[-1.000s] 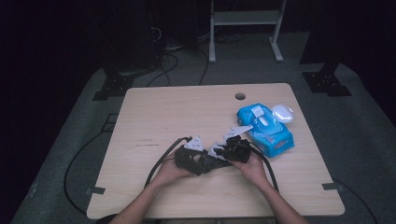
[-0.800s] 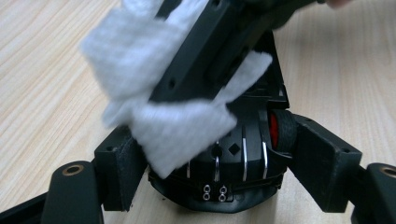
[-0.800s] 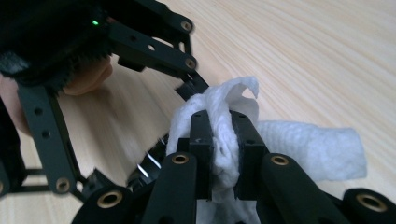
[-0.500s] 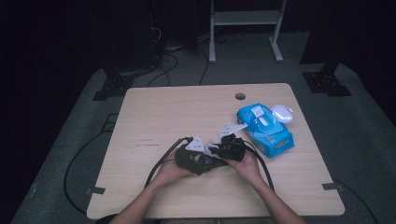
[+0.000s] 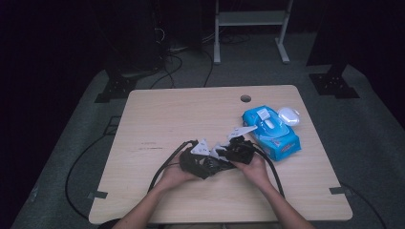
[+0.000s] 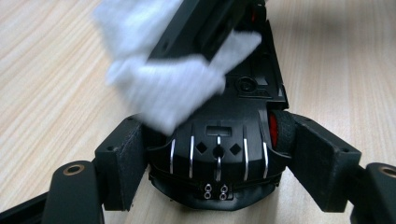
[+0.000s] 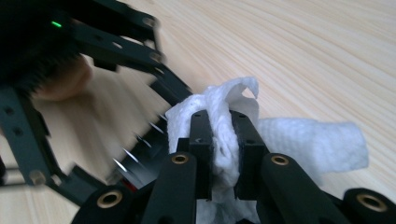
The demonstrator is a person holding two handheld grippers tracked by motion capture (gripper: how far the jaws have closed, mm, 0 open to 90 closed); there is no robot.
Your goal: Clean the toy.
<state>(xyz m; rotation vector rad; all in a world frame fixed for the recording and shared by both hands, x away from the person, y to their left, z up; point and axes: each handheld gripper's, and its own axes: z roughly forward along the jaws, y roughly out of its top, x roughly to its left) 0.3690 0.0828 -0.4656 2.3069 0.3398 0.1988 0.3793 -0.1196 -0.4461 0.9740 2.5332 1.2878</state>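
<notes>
Item: black toy car (image 6: 219,158), underside up, chrome strips and a red wheel showing. Clamped at its sides between the pads of the left gripper (image 6: 219,172), jaws spread wide around the body and pressing on it. In the high view, held at the near middle of the table (image 5: 157,119), well left of the blue wipes pack (image 5: 271,132) and nearer the person.

Item: white wipe (image 7: 219,126), crumpled. Pinched in the right gripper (image 7: 220,154), jaws drawn almost together on the folded cloth, 1 loose end trailing off to the side over the wood. In the left gripper view the same wipe (image 6: 168,88) laid against the upper part of the car's underside; contact probable, though blur there leaves it unsure.

Item: left gripper (image 5: 197,161) and right gripper (image 5: 237,149) in the high view, just beside each other, tips meeting over the car, both left of the wipes pack, right one the closer to it. A hand behind each, forearms entering from the near edge of the table.

Item: blue wipes pack, flat on the table toward its far right, white lid patch on top.

Item: white rounded object (image 5: 288,115), just beyond the wipes pack on its far right side, touching or nearly so; kind unclear.

Item: round hole (image 5: 245,98) in the tabletop, beyond the wipes pack, near the far edge.
</notes>
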